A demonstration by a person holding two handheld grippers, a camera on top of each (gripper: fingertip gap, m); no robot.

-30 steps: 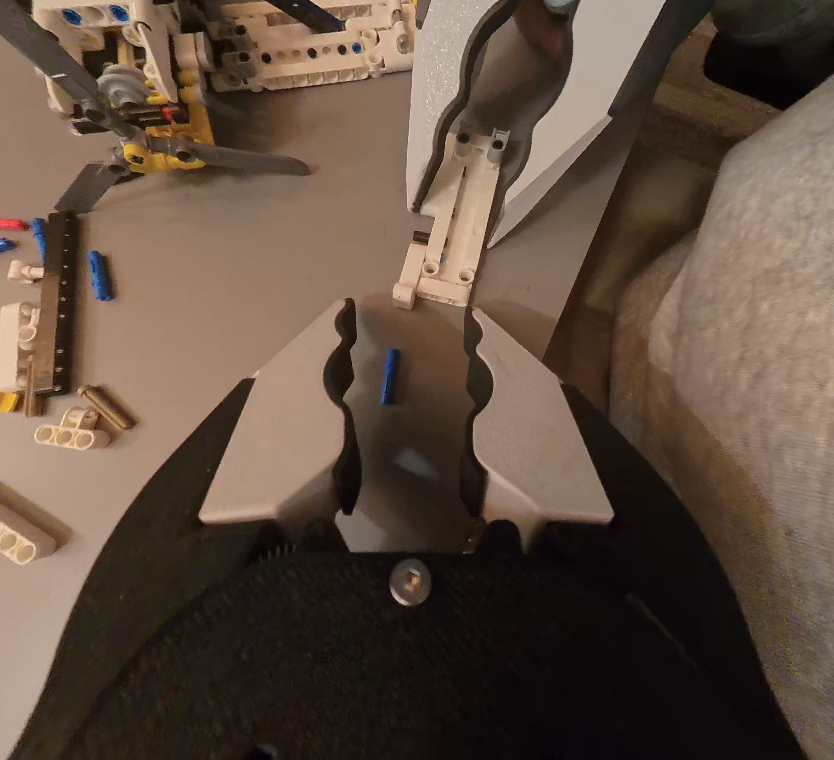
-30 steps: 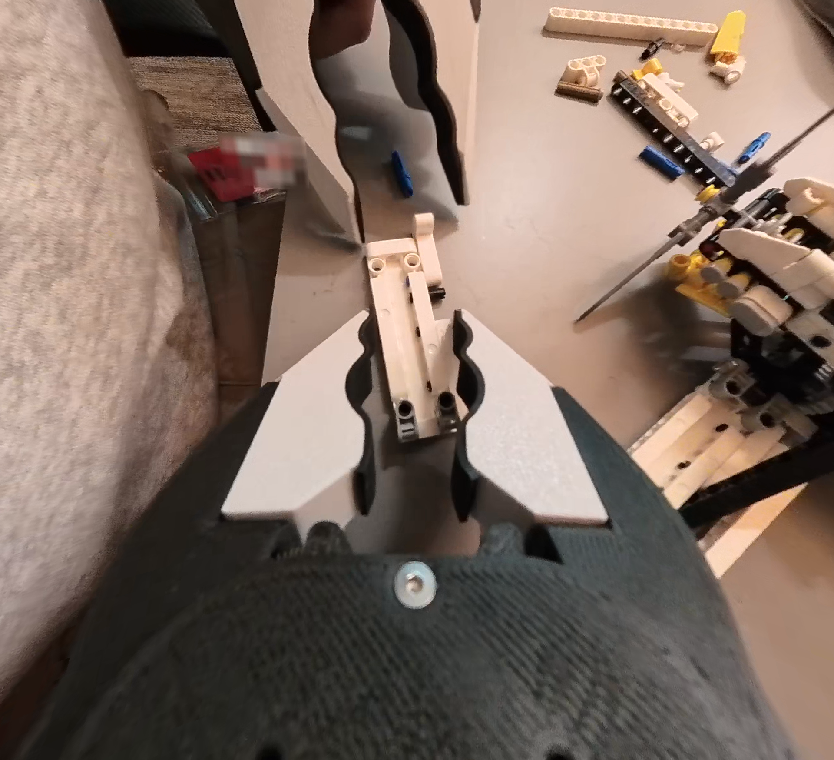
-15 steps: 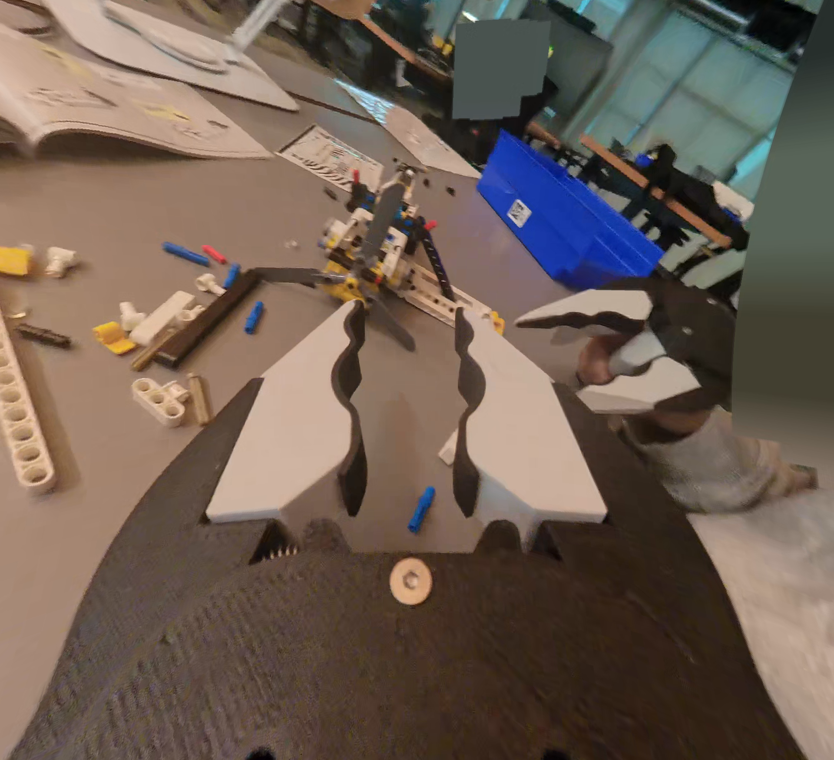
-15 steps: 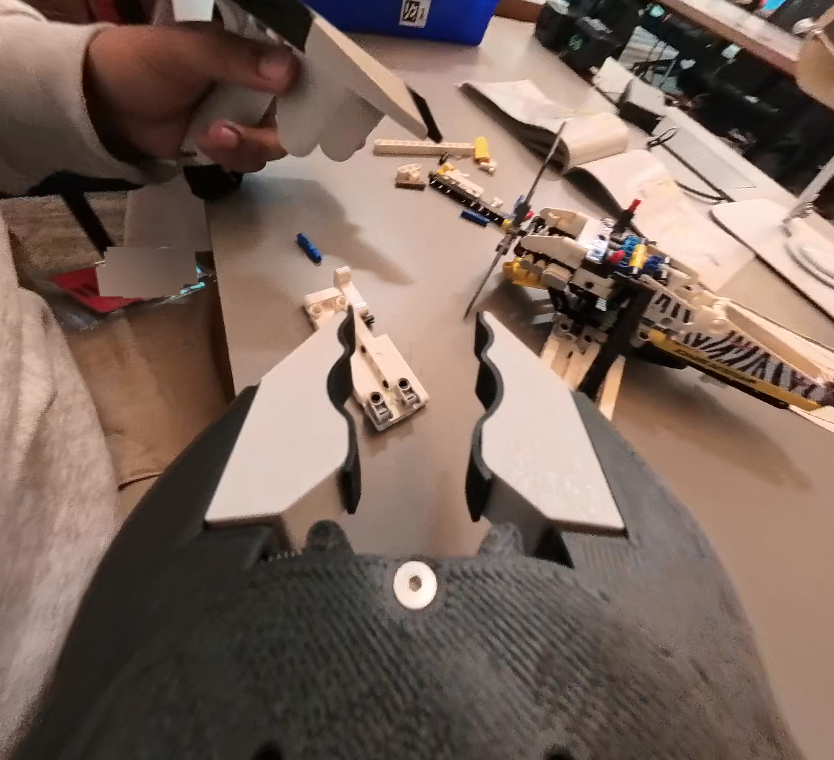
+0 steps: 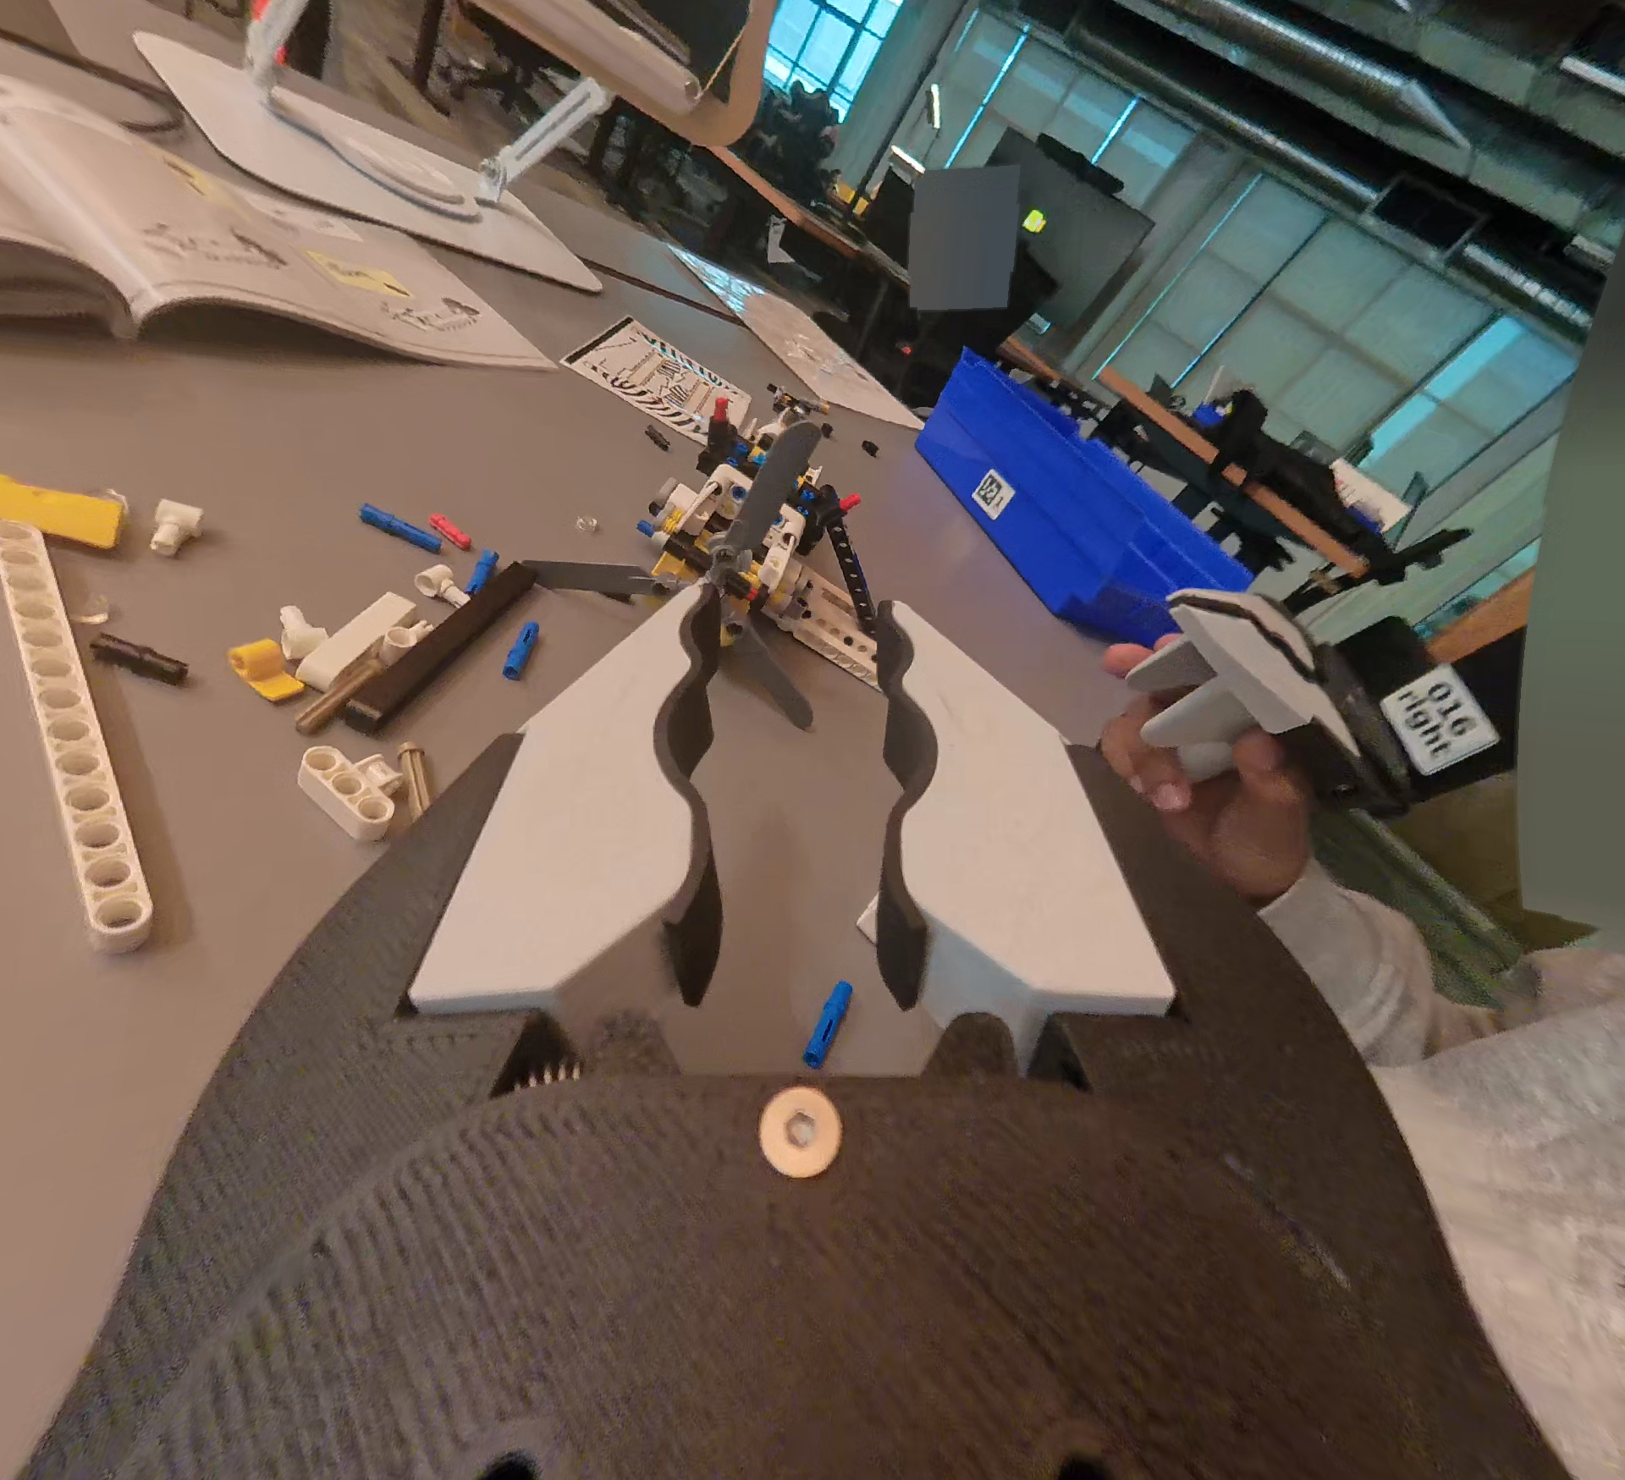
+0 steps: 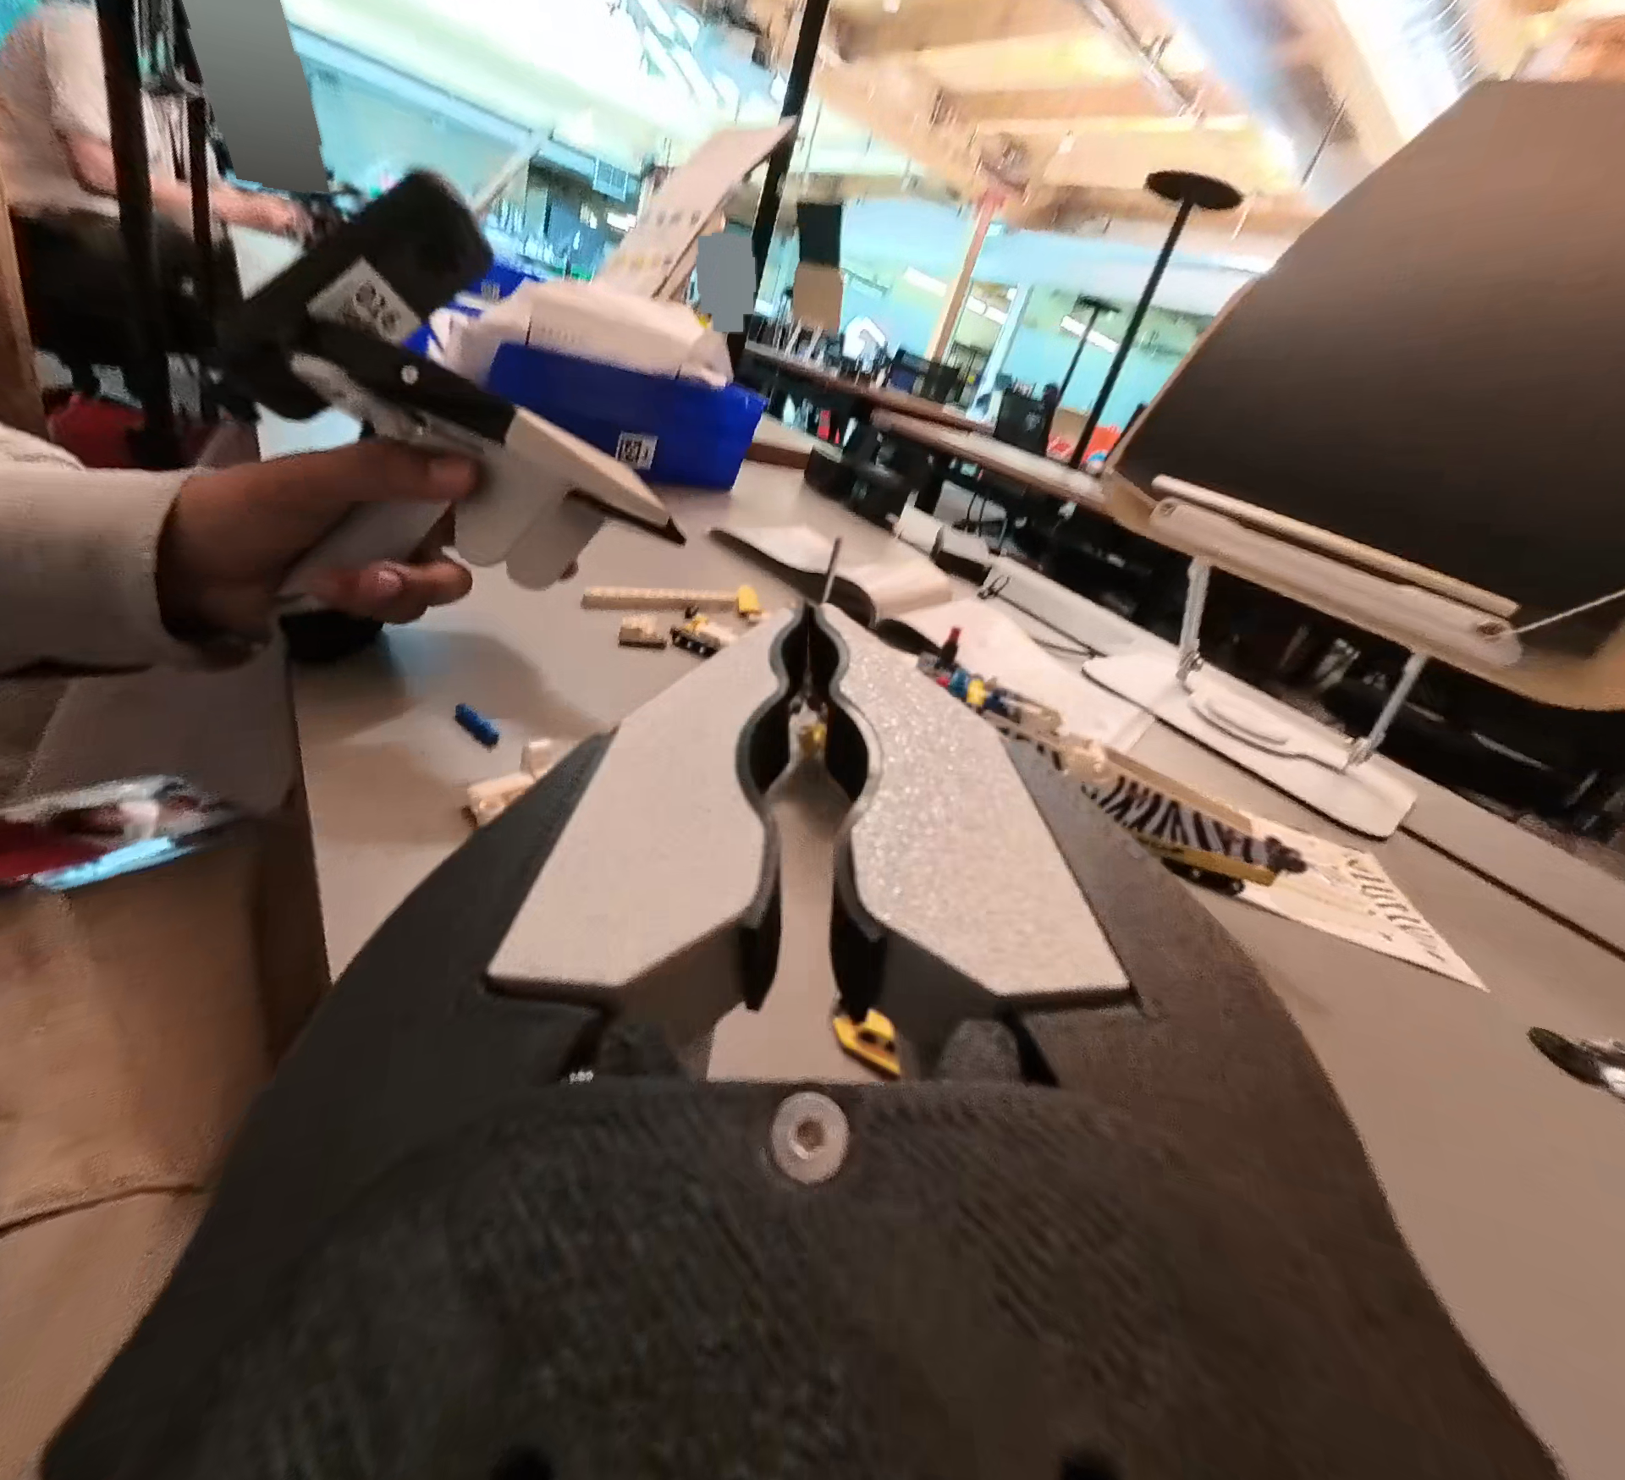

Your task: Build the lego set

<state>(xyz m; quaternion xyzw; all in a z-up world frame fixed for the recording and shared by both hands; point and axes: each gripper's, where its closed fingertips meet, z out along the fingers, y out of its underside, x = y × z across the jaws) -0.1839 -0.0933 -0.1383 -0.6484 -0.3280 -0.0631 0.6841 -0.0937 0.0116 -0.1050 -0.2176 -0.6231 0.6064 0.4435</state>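
Observation:
The half-built helicopter model (image 5: 756,550) stands on the grey table (image 5: 545,435) beyond my left gripper (image 5: 796,620), which is open, empty and raised above the table. A blue pin (image 5: 827,1023) lies on the table, seen between the finger bases. A white sub-assembly (image 5: 866,923) peeks out behind the right finger. My right gripper (image 6: 813,629) is shut and empty, pointing at the model (image 6: 1169,814). The blue pin (image 6: 477,724) and the white sub-assembly (image 6: 510,783) lie to its left. Each gripper shows in the other's view, held by a hand: the right (image 5: 1231,682), the left (image 6: 528,471).
A long white beam (image 5: 70,734) and several loose pieces (image 5: 369,655) lie at the left. An open instruction booklet (image 5: 220,251), a sticker sheet (image 5: 659,383), a monitor stand (image 5: 352,154) and a blue bin (image 5: 1055,523) are farther back. The table's edge (image 6: 299,778) borders a beige cushion. The gap from one gripper's tips to the other's is roughly 15 cm.
Both grippers have lifted and tilted up from looking down at the table. My right gripper let go of the white sub-assembly, opened, then shut empty. My left gripper stays open.

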